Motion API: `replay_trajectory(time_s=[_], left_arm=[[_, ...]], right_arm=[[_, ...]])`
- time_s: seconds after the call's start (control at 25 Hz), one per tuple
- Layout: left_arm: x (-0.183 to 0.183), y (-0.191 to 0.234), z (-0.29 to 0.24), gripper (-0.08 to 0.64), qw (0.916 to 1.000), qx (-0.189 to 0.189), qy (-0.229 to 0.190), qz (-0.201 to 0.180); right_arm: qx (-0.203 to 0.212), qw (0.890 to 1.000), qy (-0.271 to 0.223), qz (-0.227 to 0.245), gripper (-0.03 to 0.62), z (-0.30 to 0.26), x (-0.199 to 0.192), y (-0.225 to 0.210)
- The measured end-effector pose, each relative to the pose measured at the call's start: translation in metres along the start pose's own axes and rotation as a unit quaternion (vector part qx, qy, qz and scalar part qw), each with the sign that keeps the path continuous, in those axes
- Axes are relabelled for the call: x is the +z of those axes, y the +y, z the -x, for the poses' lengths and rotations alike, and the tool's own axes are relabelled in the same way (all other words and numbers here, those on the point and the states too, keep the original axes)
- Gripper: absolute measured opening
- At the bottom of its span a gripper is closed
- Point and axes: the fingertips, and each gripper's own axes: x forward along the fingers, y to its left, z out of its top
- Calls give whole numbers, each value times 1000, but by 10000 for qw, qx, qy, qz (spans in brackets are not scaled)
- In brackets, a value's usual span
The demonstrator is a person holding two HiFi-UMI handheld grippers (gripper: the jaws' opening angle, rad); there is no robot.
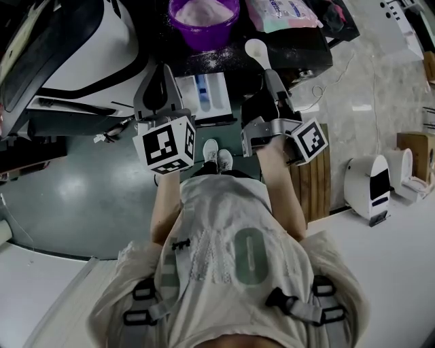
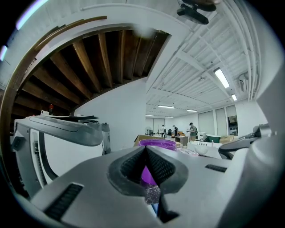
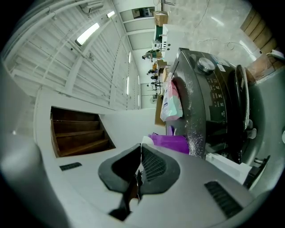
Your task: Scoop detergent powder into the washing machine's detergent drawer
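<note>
Over washer (image 1: 292, 54): 1 bowl (image 1: 204, 37), 1 pkt (image 1: 282, 13), 1 scoop (image 1: 257, 49).

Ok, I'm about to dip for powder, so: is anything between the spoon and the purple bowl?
Nothing visible. The spoon, clamped in the right gripper, sits just right of the purple bowl in the head view, with only powder-dusted machine top between them. The pouch lies on the spoon's far side.

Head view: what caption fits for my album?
The right gripper holds a white spoon by the purple powder bowl.
</note>
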Motion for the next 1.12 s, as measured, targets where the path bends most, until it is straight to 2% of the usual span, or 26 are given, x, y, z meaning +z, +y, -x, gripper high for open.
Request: replay_trajectory(time_s=[0.2, 0.48, 0.8, 1.12], left_arm=[[-2, 6, 3, 20, 10000, 53, 41, -8], [-8, 21, 11, 20, 9998, 178, 129, -32], [-17, 50, 27, 20, 9985, 502, 222, 5], [-31, 88, 50, 20, 9940, 1023, 368, 68]], right_arm=[[-45, 10000, 2, 36, 11, 6, -1, -4], [-182, 9975, 368, 575, 11, 16, -19, -14], [-287, 9930, 1013, 528, 11, 6, -62, -30], [-407, 9858, 1579, 400, 11, -8, -107, -45]])
